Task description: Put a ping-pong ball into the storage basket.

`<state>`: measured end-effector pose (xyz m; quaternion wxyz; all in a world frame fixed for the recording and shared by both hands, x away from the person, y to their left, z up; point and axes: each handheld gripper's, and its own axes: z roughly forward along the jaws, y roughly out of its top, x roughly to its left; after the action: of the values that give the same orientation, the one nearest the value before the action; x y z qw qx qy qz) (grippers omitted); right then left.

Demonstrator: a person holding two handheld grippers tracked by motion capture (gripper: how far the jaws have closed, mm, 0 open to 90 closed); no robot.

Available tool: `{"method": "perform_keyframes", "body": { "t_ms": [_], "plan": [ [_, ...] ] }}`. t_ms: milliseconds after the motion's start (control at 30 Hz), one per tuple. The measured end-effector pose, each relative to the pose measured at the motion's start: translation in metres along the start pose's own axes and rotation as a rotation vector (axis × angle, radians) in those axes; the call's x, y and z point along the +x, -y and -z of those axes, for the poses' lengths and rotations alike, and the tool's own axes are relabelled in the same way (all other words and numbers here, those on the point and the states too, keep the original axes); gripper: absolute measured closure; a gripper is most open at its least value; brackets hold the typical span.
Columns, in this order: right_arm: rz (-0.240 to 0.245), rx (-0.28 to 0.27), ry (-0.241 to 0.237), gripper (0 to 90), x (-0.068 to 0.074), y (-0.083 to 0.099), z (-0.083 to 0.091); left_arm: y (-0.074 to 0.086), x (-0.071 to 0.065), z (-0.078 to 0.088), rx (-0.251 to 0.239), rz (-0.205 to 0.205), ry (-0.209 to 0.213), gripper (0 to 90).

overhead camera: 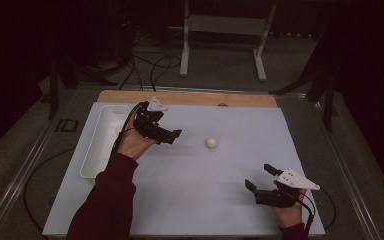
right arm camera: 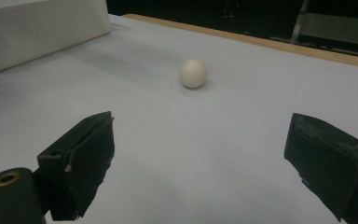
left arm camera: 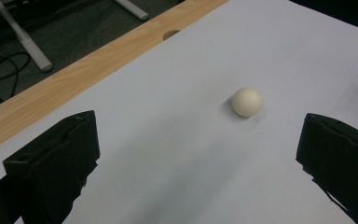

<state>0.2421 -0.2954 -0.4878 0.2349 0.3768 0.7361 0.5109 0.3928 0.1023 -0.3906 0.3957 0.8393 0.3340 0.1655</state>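
The left hand-held gripper point(overhead camera: 172, 136) is hovering over the left middle part of the white surface point(overhead camera: 190, 200), just beside the white tray point(overhead camera: 96, 150) that is lying along the left edge, and its jaws are standing wide apart with nothing between them. It is pointing toward the small white ball point(overhead camera: 211, 142), which is resting alone near the middle of the surface, a little to the right of this gripper and well apart from the tray. In the left gripper view the ball point(left arm camera: 247, 101) is showing ahead of the two black jaws and closer to the right one, not yet between them. The right hand-held gripper point(overhead camera: 260, 181) is waiting at the near right corner, also wide open and empty, and in its own view the ball point(right arm camera: 193, 73) is lying farther away. A pale round shape seems to be lying inside the tray, but it is too dim to tell what it is. I am judging that the step in hand is the approach of the left gripper to the ball. The next move is asking the person to bring the jaws lower and forward until the ball is sitting centred between them, and then to close gently, because a round ball can be rolling away if one jaw is touching it first.
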Motion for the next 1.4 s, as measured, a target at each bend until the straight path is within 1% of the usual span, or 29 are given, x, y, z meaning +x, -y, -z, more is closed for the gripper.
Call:
{"method": "perform_keyframes", "body": {
  "t_ms": [100, 233, 367, 767, 1200, 1400],
  "plan": [
    [0.000, 0.000, 0.000, 8.1, 0.000, 0.000, 0.000, -0.001, -0.001, -0.002, -0.014, -0.004, 0.011, 0.1],
    [0.002, 0.000, -0.001, 8.1, 0.000, 0.000, 0.000, -0.003, -0.003, -0.006, -0.021, -0.009, 0.019, 0.1],
    [0.000, -0.002, -0.001, 8.1, 0.000, 0.000, 0.000, -0.005, -0.006, -0.011, -0.021, -0.019, 0.026, 0.1],
    [-0.001, -0.007, 0.002, 8.1, -0.001, 0.000, 0.001, -0.010, -0.011, -0.023, -0.025, -0.031, 0.046, 0.1],
    [-0.002, -0.011, 0.000, 8.1, -0.001, -0.001, 0.002, -0.014, -0.019, -0.036, -0.018, -0.053, 0.065, 0.1],
    [-0.002, -0.012, 0.000, 8.1, -0.001, -0.001, 0.002, -0.015, -0.020, -0.039, -0.018, -0.049, 0.068, 0.1]
  ]
}}
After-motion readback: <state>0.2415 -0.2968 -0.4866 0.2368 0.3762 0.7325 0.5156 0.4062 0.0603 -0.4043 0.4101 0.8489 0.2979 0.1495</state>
